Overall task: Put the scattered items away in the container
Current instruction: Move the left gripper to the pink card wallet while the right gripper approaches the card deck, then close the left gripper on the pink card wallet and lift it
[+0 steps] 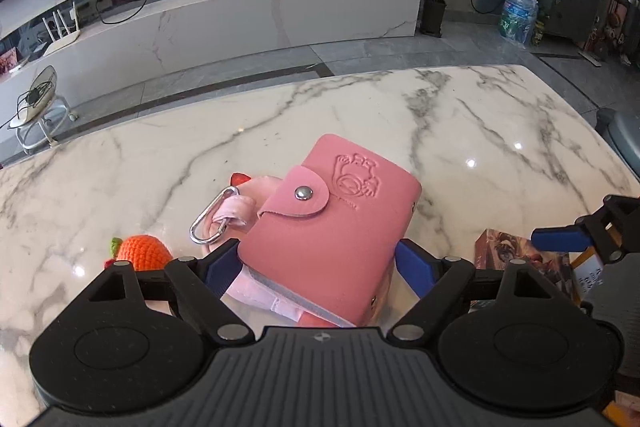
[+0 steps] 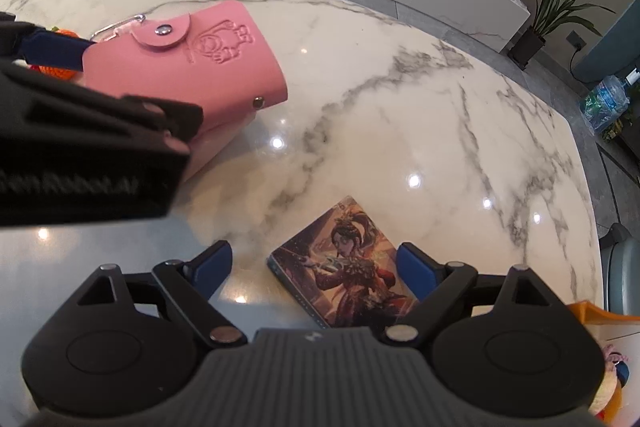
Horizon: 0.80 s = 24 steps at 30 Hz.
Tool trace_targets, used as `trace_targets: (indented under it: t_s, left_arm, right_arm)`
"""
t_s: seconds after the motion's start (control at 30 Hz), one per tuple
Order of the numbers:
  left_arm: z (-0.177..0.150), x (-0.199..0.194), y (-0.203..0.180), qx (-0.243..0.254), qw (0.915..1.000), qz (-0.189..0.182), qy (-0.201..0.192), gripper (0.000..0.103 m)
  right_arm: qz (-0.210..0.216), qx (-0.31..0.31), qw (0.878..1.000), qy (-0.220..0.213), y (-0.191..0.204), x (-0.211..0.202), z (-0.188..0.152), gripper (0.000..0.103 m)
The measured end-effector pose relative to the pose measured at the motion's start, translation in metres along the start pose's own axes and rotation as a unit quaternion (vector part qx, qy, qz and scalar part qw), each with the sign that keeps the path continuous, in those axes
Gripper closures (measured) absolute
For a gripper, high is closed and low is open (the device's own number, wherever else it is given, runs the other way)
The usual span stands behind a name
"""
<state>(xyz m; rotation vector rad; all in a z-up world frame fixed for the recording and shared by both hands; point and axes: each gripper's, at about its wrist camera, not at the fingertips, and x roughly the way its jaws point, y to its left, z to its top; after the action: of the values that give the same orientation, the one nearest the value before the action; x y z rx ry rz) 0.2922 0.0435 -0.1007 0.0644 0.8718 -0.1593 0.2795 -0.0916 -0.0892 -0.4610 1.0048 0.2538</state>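
A pink snap-button card wallet lies tilted on a pale pink pouch with a silver carabiner. My left gripper stands open around the wallet's near end, a blue pad close to each side and no visible squeeze. From the right wrist view, the wallet and the left gripper's body sit at the left. A picture card of a figure in red lies flat on the marble table. My right gripper is open over it, its right pad by the card's right corner.
An orange crocheted fruit rests left of the wallet. An orange edge, perhaps a container, shows at the lower right. A grey chair stands at the table's right edge. Beyond the table are the floor and a low white cabinet.
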Motion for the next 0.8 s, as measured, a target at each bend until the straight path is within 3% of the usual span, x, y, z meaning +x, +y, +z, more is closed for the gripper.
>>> trace_targets:
  t_s: [0.07,0.17,0.37,0.5,0.53,0.57,0.6,0.8]
  left_arm:
    - [-0.002,0.000,-0.002,0.012,0.9999,0.002,0.004,0.005]
    - [-0.010,0.003,-0.005,0.039,0.9989,0.020,0.019,0.007]
    - [-0.021,-0.010,0.008,0.005,0.9993,0.012,0.035,0.009]
    - [-0.040,-0.023,0.016,-0.002,0.9985,0.026,0.048,0.010]
    - [-0.045,-0.026,0.019,-0.008,0.9981,0.027,0.054,0.010]
    - [-0.050,-0.030,0.022,-0.016,0.9977,0.027,0.060,0.010]
    - [-0.055,-0.034,0.026,-0.023,0.9974,0.026,0.064,0.010]
    - [-0.085,-0.055,0.038,-0.030,0.9954,0.042,0.081,0.010]
  right_arm:
    - [-0.001,-0.005,1.000,-0.006,0.002,-0.001,-0.001,0.016]
    - [-0.015,-0.009,1.000,-0.010,0.005,-0.005,-0.002,0.028]
    - [-0.023,-0.019,0.999,-0.017,0.021,-0.015,-0.010,0.038]
    - [-0.012,-0.027,0.999,-0.022,0.037,-0.029,-0.018,0.046]
    - [-0.006,-0.028,0.999,-0.022,0.041,-0.032,-0.020,0.052]
    - [0.021,-0.020,1.000,-0.006,0.043,-0.032,-0.021,0.070]
    - [0.049,0.001,0.999,0.008,0.043,-0.032,-0.024,0.073]
    - [0.063,-0.019,0.998,0.005,0.069,-0.049,-0.040,0.070]
